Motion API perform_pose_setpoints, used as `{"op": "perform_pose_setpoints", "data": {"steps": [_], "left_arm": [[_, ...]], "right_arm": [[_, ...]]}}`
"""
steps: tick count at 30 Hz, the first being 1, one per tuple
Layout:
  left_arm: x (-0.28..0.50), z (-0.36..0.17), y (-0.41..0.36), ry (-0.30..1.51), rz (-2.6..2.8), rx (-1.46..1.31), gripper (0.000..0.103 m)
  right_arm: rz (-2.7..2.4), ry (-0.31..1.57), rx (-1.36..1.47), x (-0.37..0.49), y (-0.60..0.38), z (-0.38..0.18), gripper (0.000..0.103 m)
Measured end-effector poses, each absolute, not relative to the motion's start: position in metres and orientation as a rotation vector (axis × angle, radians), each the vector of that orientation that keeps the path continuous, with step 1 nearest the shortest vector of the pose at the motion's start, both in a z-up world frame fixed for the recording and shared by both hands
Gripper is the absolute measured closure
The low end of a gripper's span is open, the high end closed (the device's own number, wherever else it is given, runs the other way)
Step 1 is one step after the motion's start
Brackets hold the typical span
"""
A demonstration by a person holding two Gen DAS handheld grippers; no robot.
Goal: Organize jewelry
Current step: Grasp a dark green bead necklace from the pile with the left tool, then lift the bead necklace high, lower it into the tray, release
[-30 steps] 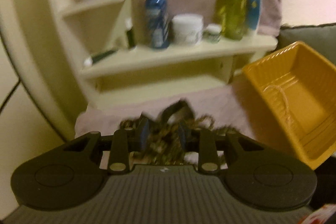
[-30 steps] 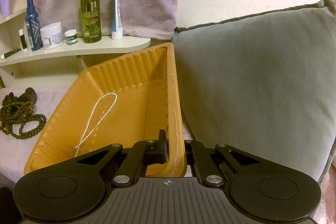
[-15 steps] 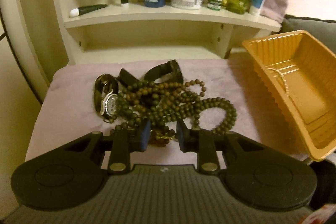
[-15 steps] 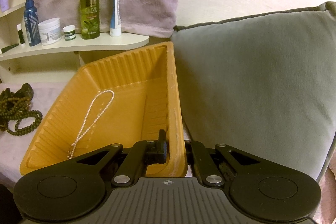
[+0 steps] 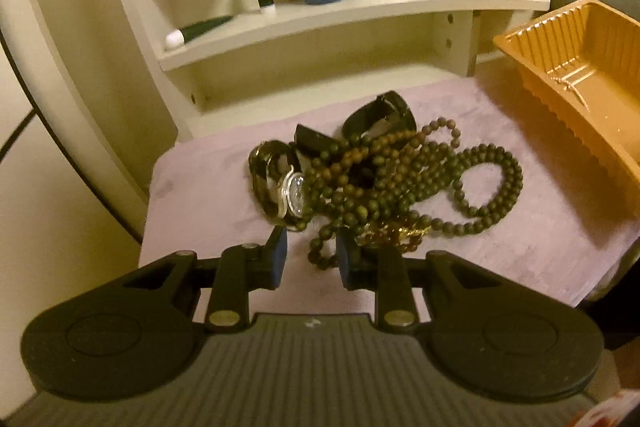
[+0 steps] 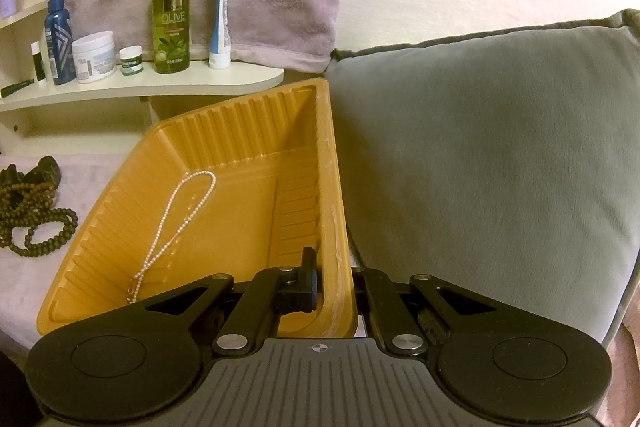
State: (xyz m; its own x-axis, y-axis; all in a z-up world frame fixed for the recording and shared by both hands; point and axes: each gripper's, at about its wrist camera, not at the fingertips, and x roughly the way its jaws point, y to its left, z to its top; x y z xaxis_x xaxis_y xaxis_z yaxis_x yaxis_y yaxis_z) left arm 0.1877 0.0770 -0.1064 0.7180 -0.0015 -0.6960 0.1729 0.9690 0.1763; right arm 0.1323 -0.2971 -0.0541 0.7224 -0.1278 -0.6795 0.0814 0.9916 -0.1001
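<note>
Jewelry (image 5: 384, 179); green bottle (image 6: 171, 7) labelled "OLIVE"

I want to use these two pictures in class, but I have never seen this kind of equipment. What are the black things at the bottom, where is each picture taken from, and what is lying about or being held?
No robot here: a person holds a two-finger gripper in each hand, each with a camera looking along its fingers. The black shapes are those grippers.

The left camera shows the left gripper, jaws apart, at the near edge of a jewelry pile: dark bead strands and a wristwatch on a pinkish cloth. A loop of beads lies between the fingers, not pinched.

The right camera shows the right gripper shut on the rim of an orange tray, tilted up, beside a grey cushion. One pearl necklace lies inside. Behind, a shelf carries bottles and jars.
</note>
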Motion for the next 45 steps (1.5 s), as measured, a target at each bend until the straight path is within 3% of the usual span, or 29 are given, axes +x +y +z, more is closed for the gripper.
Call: {"op": "perform_pose_setpoints", "data": {"steps": [5, 9, 15, 32, 45], "left_arm": [[0.196, -0.114, 0.077, 0.771, -0.106, 0.252, 0.081], [0.201, -0.115, 0.075, 0.778, -0.112, 0.278, 0.094], [0.195, -0.097, 0.071, 0.74, -0.118, 0.301, 0.097], [0.184, 0.067, 0.039, 0.397, -0.239, 0.351, 0.097], [0.183, 0.146, -0.002, 0.24, -0.348, 0.349, 0.097]], "right_arm": [[-0.117, 0.755, -0.071, 0.132, -0.297, -0.054, 0.099], [-0.118, 0.753, -0.072, 0.132, -0.297, -0.054, 0.099], [-0.117, 0.752, -0.069, 0.132, -0.297, -0.054, 0.099], [-0.114, 0.725, -0.059, 0.124, -0.293, -0.051, 0.099], [-0.117, 0.707, -0.054, 0.122, -0.289, -0.048, 0.099]]}}
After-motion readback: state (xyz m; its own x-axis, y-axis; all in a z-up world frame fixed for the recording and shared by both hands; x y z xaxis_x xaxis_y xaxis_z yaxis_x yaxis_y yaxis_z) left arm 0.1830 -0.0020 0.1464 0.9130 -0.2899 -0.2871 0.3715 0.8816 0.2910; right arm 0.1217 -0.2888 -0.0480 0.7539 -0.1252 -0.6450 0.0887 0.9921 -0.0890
